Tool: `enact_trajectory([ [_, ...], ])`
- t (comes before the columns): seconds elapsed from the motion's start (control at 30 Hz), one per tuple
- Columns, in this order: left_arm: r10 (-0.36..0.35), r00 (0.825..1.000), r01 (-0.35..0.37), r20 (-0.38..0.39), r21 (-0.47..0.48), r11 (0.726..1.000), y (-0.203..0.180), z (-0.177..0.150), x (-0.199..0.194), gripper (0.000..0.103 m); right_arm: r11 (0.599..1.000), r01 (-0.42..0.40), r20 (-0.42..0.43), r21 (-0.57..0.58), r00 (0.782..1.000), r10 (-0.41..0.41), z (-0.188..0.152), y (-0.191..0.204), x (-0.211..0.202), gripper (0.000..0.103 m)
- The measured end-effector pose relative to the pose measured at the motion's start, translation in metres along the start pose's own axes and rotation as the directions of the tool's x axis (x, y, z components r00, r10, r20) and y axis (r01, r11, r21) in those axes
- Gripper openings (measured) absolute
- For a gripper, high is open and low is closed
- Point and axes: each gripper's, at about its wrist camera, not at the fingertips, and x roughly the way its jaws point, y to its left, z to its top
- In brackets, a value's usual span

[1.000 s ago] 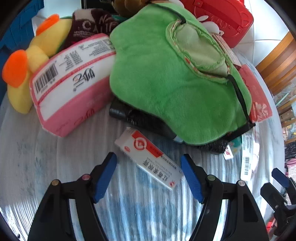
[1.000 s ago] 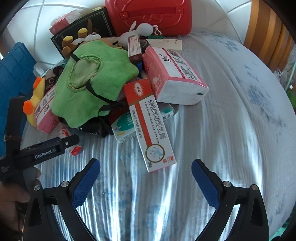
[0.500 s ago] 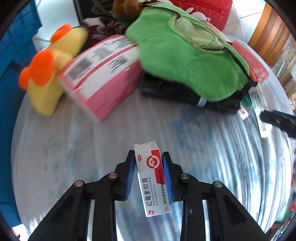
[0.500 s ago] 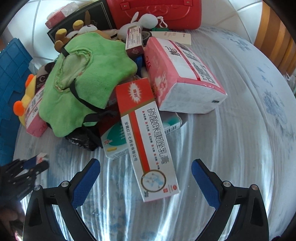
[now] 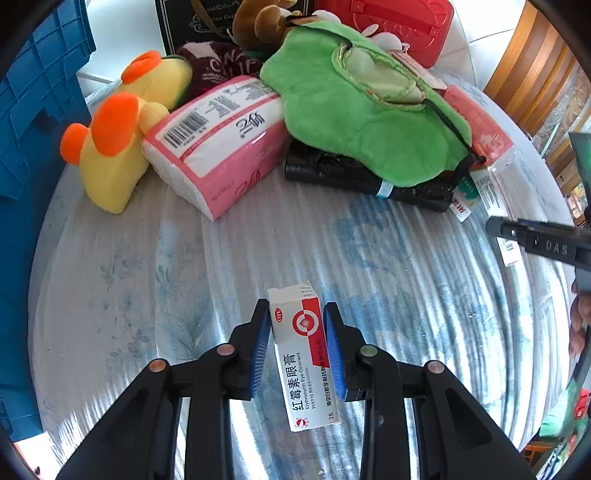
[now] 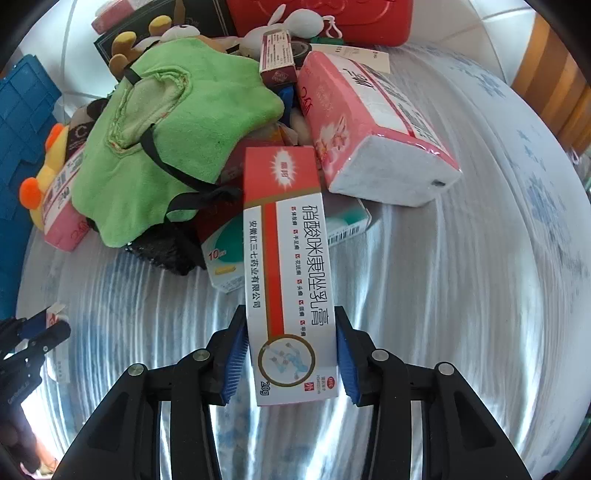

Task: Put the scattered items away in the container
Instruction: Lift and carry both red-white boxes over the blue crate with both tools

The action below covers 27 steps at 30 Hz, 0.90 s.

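My left gripper (image 5: 297, 314) is shut on a small white-and-red eye ointment box (image 5: 303, 354) and holds it above the pale blue-patterned tablecloth (image 5: 221, 277). In the right wrist view, a long red-and-white cream box (image 6: 284, 240) leans on the pile. My right gripper (image 6: 290, 321) is closing on its near end, and both blue pads touch the box's sides. The blue crate (image 5: 33, 110) stands at the left edge, also visible as the blue crate (image 6: 22, 110) in the right wrist view.
The pile at the back holds a green plush cloth (image 5: 362, 110), a pink tissue pack (image 5: 221, 140), a yellow plush duck (image 5: 114, 147), a black bag roll (image 5: 351, 173) and a red case (image 5: 388, 22). A second tissue pack (image 6: 369, 129) and a teal-and-white box (image 6: 229, 258) lie by the cream box.
My left gripper closed on the small ointment box and drew it back from the pile. My right gripper came down over the long cream box and its jaws closed in on it.
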Motion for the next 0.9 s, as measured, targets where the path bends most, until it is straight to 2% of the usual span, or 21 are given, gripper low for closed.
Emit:
enact_trajectory([
  [0.33,-0.016,0.999,0.016,0.035,0.011,1.000,-0.007,0.009,-0.020,0.028,1.000,-0.016,0.039,0.019,0.999,0.015,-0.019,0.001,-0.037,0.042],
  [0.4,-0.023,0.999,0.023,0.038,0.014,1.000,0.007,0.027,-0.030,0.028,1.000,-0.015,0.046,0.017,0.999,0.014,-0.022,0.003,-0.045,0.042],
  [0.5,-0.033,0.998,0.032,0.049,0.021,0.999,0.005,0.033,-0.038,0.028,1.000,-0.013,0.060,0.017,0.998,0.012,-0.034,0.009,-0.057,0.042],
  [0.9,-0.076,0.990,0.073,0.116,0.025,0.997,0.001,0.048,-0.076,0.028,1.000,-0.010,0.127,-0.012,0.992,0.012,-0.028,0.016,-0.109,0.042],
])
